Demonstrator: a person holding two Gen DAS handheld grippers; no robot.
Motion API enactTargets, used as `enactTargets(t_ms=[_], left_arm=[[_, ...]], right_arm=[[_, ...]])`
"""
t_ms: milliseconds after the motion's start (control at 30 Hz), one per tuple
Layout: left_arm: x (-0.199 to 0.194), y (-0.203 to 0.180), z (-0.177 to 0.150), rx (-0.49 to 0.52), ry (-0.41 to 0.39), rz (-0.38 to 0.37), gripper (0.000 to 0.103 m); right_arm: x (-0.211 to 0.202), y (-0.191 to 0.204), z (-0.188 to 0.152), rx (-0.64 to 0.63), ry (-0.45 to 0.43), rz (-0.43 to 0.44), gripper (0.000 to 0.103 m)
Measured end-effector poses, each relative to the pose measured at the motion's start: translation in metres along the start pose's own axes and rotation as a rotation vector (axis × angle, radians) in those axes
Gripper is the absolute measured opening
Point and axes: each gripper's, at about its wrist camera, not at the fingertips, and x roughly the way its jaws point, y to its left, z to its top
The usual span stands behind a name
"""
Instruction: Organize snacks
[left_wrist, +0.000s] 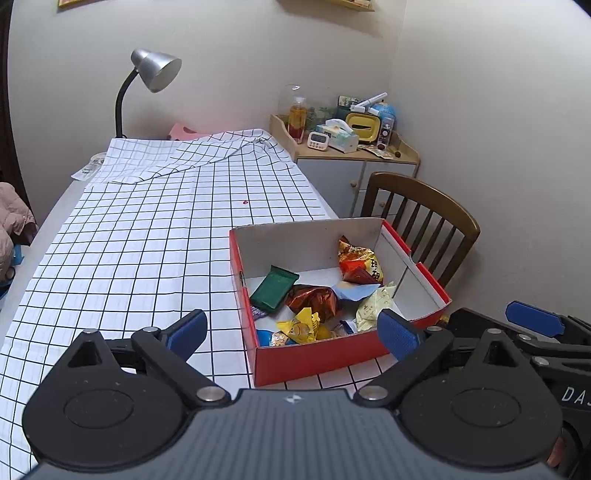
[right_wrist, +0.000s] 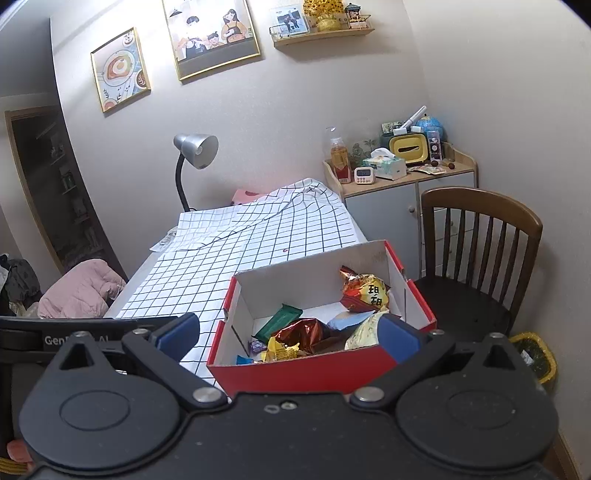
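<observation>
A red cardboard box (left_wrist: 317, 360) (right_wrist: 295, 373) with white inner walls stands on the checked tablecloth near the table's right edge. Inside lie several wrapped snacks: a green bar (left_wrist: 274, 289) (right_wrist: 277, 322), an orange-gold packet (left_wrist: 357, 261) (right_wrist: 364, 290), a shiny red-brown wrapper (left_wrist: 314, 300) (right_wrist: 303, 334), a yellow cartoon packet (left_wrist: 301, 326) and a pale yellow bag (left_wrist: 373, 306). My left gripper (left_wrist: 291, 332) hangs open just in front of the box with nothing between its fingers. My right gripper (right_wrist: 288, 334) is open too, close to the box's near wall, and shows as a blue fingertip (left_wrist: 533, 318) in the left wrist view.
The checked cloth (left_wrist: 155, 236) covers the long table, folded over at the far end by a silver desk lamp (left_wrist: 155, 70). A wooden chair (left_wrist: 424, 218) (right_wrist: 480, 236) stands right of the box. A cluttered grey cabinet (left_wrist: 343, 147) sits behind it. A yellow bin (right_wrist: 535, 356) is on the floor.
</observation>
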Motion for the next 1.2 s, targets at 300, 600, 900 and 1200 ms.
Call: enactTargets(t_ms=[300, 600, 900, 1200], left_arm=[[0.000, 0.000, 0.000, 0.001, -0.002, 0.005, 0.099], [-0.004, 0.002, -0.001, 0.001, -0.022, 0.004, 0.099], [-0.009, 0.002, 0.000, 0.004, -0.045, 0.000, 0.099], [-0.010, 0.002, 0.001, 0.009, -0.041, 0.002, 0.099]], right_arm=[[-0.001, 0.003, -0.002, -0.007, -0.005, -0.019, 0.103], [0.000, 0.000, 0.000, 0.007, -0.013, -0.053, 0.103], [0.000, 0.000, 0.003, -0.010, -0.034, -0.090, 0.103], [0.002, 0.001, 0.004, -0.016, -0.031, -0.085, 0.103]])
